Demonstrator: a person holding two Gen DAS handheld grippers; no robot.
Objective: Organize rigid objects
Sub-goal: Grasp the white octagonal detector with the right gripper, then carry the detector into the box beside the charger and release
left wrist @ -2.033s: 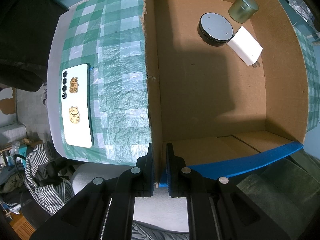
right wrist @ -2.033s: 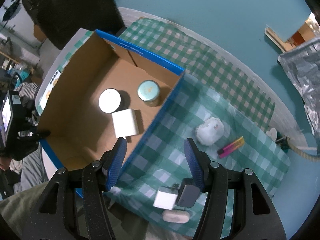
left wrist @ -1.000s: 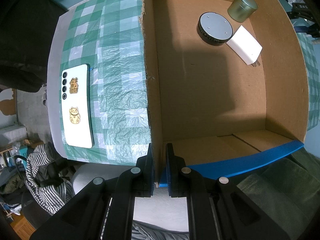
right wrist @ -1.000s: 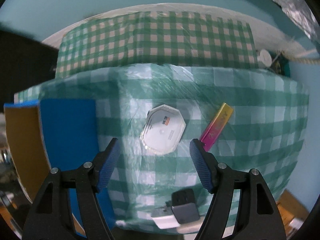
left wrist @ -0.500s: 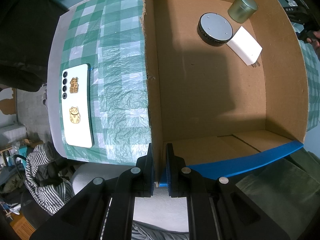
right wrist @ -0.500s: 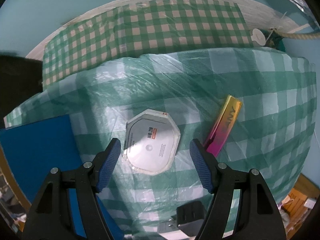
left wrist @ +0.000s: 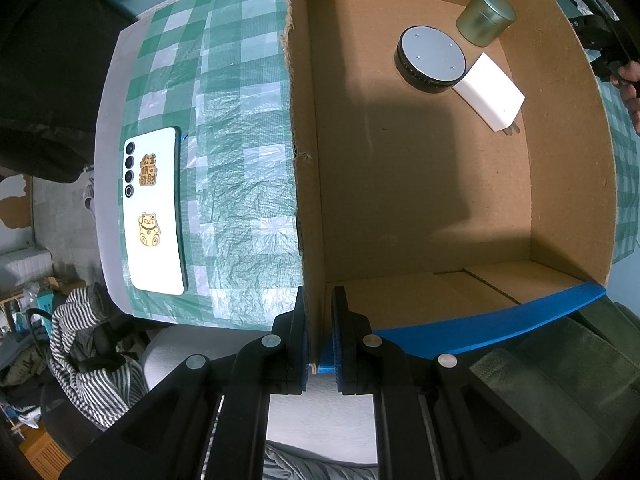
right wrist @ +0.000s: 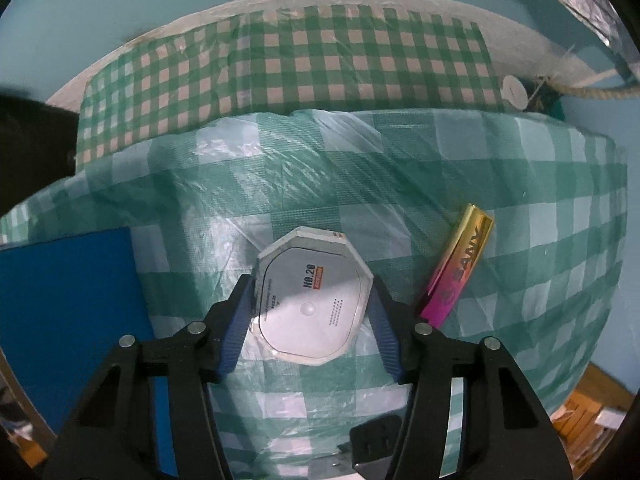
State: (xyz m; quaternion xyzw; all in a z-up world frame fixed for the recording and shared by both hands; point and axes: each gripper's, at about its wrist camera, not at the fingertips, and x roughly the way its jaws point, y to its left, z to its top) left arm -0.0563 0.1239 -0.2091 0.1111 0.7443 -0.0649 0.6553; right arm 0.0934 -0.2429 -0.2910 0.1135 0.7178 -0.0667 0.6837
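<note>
Open brown cardboard box with blue edge (left wrist: 420, 200): my left gripper (left wrist: 320, 332) pinches its wall; inside lie a round black puck, white charger, green tin.

White octagonal plastic case (right wrist: 310, 304) on the checked cloth: stiff, light, likely slick. My right gripper (right wrist: 310, 320) has just been closing, pads at opposite flat sides, apparently touching.

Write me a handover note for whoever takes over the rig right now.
Left tongs: shut on the cardboard box wall, steadying it.
Right tongs: have just been closing around the white octagonal case; pads at its sides, case on the checked cloth.
Done: round black disc, green tin and white charger are in the box.
Left: box the case, the pink-gold bar and the phone.
</note>
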